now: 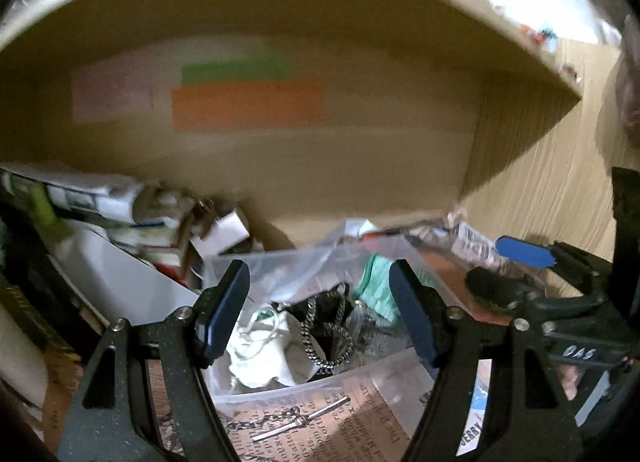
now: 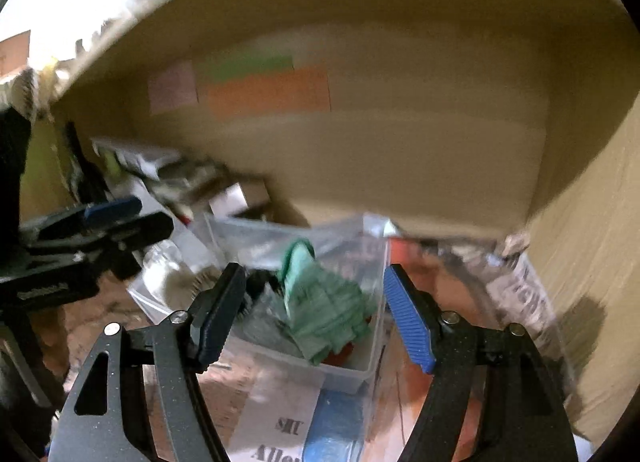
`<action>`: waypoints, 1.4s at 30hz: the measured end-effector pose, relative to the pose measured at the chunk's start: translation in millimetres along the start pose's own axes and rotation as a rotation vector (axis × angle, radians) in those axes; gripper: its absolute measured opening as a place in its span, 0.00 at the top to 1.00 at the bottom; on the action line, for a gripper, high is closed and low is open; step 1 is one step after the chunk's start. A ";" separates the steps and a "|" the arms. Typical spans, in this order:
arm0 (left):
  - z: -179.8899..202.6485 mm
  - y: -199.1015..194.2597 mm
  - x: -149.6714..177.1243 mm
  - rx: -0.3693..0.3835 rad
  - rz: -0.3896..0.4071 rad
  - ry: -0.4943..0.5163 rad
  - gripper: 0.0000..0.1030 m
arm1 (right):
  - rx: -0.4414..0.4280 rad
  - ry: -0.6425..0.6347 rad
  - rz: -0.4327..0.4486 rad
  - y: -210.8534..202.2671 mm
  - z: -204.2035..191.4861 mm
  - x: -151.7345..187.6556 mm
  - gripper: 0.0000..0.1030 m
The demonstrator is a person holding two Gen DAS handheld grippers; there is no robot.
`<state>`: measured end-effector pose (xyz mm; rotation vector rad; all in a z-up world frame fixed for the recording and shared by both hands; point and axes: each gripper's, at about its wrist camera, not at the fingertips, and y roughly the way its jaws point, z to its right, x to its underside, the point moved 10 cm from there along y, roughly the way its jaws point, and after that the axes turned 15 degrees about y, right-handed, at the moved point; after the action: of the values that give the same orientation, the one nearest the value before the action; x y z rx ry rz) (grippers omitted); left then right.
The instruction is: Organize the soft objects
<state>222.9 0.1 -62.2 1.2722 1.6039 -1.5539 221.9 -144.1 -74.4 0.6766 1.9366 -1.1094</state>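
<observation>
A clear plastic bin [image 1: 280, 386] [image 2: 352, 372] sits on newspaper in front of a cardboard box wall. It holds a white cloth [image 1: 264, 346], a black item with a metal chain [image 1: 328, 334] and a green cloth [image 1: 376, 286] [image 2: 324, 314]. My left gripper [image 1: 316, 310] is open, with its jaws on either side of the bin's contents and nothing held. My right gripper [image 2: 316, 314] is open above the green cloth, holding nothing. The right gripper shows at the right of the left wrist view [image 1: 532, 262]; the left gripper shows at the left of the right wrist view [image 2: 116, 218].
The big cardboard box [image 1: 320, 142] [image 2: 400, 142] with pink, green and orange labels stands right behind the bin. Boxes and packets [image 1: 120, 206] are piled at the left. Newspaper [image 1: 328, 418] covers the surface. A wooden floor [image 1: 560, 166] is at the right.
</observation>
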 end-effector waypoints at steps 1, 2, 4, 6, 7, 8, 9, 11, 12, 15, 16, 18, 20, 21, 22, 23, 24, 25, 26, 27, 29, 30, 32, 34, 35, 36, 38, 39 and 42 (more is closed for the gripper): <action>-1.2 -8.0 -2.7 -0.008 0.018 -0.001 0.30 | -0.009 -0.001 0.021 -7.5 -3.0 -4.2 0.32; -1.9 -14.6 -4.7 -0.016 0.032 -0.001 0.30 | -0.019 -0.001 0.041 -15.5 -6.2 -8.3 0.31; -3.0 -29.7 -8.8 -0.032 0.061 -0.003 0.29 | -0.037 -0.003 0.081 -31.7 -12.4 -15.9 0.30; -3.9 -44.3 -10.9 -0.044 0.090 -0.006 0.24 | -0.051 -0.007 0.114 -44.9 -18.0 -21.0 0.29; -4.4 -51.1 -11.7 -0.051 0.104 -0.006 0.22 | -0.055 -0.007 0.125 -49.5 -19.7 -22.1 0.29; -5.0 -58.7 -12.3 -0.062 0.120 -0.005 0.20 | -0.061 -0.009 0.137 -54.8 -22.1 -23.6 0.28; -5.2 -64.8 -12.6 -0.072 0.132 -0.002 0.20 | -0.066 -0.009 0.149 -59.3 -24.2 -24.9 0.27; -4.7 -75.1 -12.2 -0.084 0.151 0.002 0.15 | -0.075 -0.007 0.168 -67.1 -27.5 -26.3 0.24; -4.3 -81.3 -11.5 -0.089 0.161 0.001 0.14 | -0.080 -0.006 0.174 -70.2 -29.5 -26.0 0.23; -4.0 -92.5 -10.5 -0.095 0.180 -0.001 0.11 | -0.087 -0.006 0.192 -76.9 -34.6 -24.0 0.18; -4.3 -96.3 -10.0 -0.099 0.186 -0.003 0.09 | -0.090 -0.006 0.195 -78.0 -36.3 -23.7 0.18; -5.0 -102.4 -10.7 -0.104 0.196 -0.007 0.05 | -0.091 -0.006 0.198 -80.1 -39.4 -21.9 0.13; -5.5 -107.7 -10.6 -0.106 0.204 -0.008 0.04 | -0.091 -0.007 0.202 -81.6 -42.1 -20.6 0.08; -5.6 -108.8 -11.1 -0.106 0.205 -0.009 0.04 | -0.090 -0.005 0.206 -84.7 -42.1 -19.3 0.05; -5.6 -109.9 -10.6 -0.106 0.205 -0.009 0.04 | -0.091 -0.005 0.210 -86.1 -42.7 -18.7 0.04; -5.8 -110.8 -10.0 -0.105 0.205 -0.008 0.03 | -0.092 -0.003 0.213 -86.9 -43.2 -18.4 0.03; -5.0 -111.1 -9.5 -0.104 0.203 -0.008 0.03 | -0.091 -0.002 0.215 -88.0 -43.5 -17.9 0.02; -4.8 -110.8 -8.8 -0.105 0.201 -0.007 0.01 | -0.091 -0.001 0.217 -88.7 -43.7 -17.2 0.01; -4.7 -110.7 -8.1 -0.106 0.201 -0.007 0.00 | -0.090 0.000 0.218 -88.7 -43.7 -17.0 0.00; -4.4 -110.7 -7.7 -0.107 0.200 -0.007 0.00 | -0.089 0.001 0.218 -88.5 -43.9 -16.6 0.00; -4.1 -110.4 -6.6 -0.105 0.198 -0.007 0.00 | -0.090 0.003 0.217 -88.6 -43.7 -16.1 0.00; -4.4 -110.1 -6.2 -0.103 0.198 -0.007 0.00 | -0.091 0.003 0.216 -88.4 -43.7 -16.0 0.00; -4.4 -109.5 -5.8 -0.105 0.198 -0.008 0.00 | -0.090 0.002 0.217 -88.3 -43.5 -16.1 0.00; -4.4 -108.3 -5.2 -0.103 0.195 -0.009 0.00 | -0.094 0.001 0.216 -88.1 -43.2 -16.3 0.00; -4.4 -107.5 -5.0 -0.104 0.193 -0.010 0.00 | -0.095 0.002 0.215 -88.0 -43.0 -16.3 0.00; -4.5 -107.0 -4.7 -0.104 0.192 -0.008 0.00 | -0.094 0.002 0.215 -88.1 -43.3 -16.1 0.00; -4.2 -106.0 -4.5 -0.106 0.189 -0.007 0.00 | -0.094 0.004 0.213 -87.3 -43.6 -15.7 0.00; -4.1 -105.8 -4.3 -0.106 0.189 -0.006 0.00 | -0.095 0.004 0.213 -87.3 -43.6 -15.8 0.00; -3.2 -106.1 -4.5 -0.110 0.189 -0.006 0.00 | -0.096 0.006 0.212 -86.7 -44.1 -14.8 0.00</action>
<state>130.3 15.3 -12.4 1.3162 1.4968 -1.3357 148.6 -147.5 -8.8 0.8118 1.8613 -0.8800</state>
